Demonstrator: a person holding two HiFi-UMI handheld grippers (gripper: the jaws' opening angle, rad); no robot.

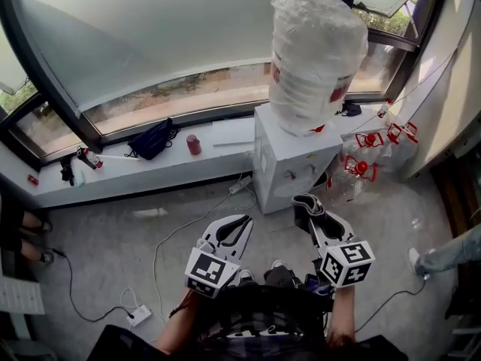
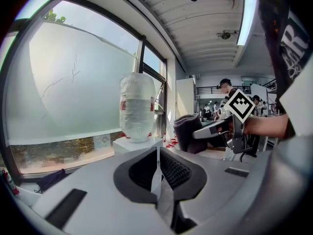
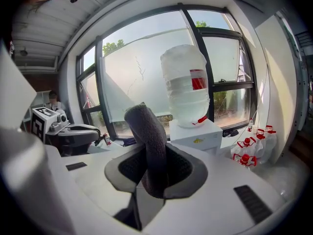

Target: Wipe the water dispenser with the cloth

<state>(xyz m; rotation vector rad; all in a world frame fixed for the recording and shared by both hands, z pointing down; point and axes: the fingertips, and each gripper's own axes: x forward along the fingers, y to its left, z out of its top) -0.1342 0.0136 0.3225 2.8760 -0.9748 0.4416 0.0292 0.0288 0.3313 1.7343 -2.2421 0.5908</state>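
Grey cloth (image 3: 145, 131) looks soft, light and floppy; right gripper (image 3: 155, 173) pinches it mid-fold, probably a sound hold. Left gripper (image 2: 157, 170) clenched on nothing.

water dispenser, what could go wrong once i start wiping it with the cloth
The cloth is a thick roll pinched in the right gripper; hard rubbing might tug it out.
A big bottle stands on the water dispenser; a shove up there could rock it.
A cable trails across the floor by its base: a trip hazard.
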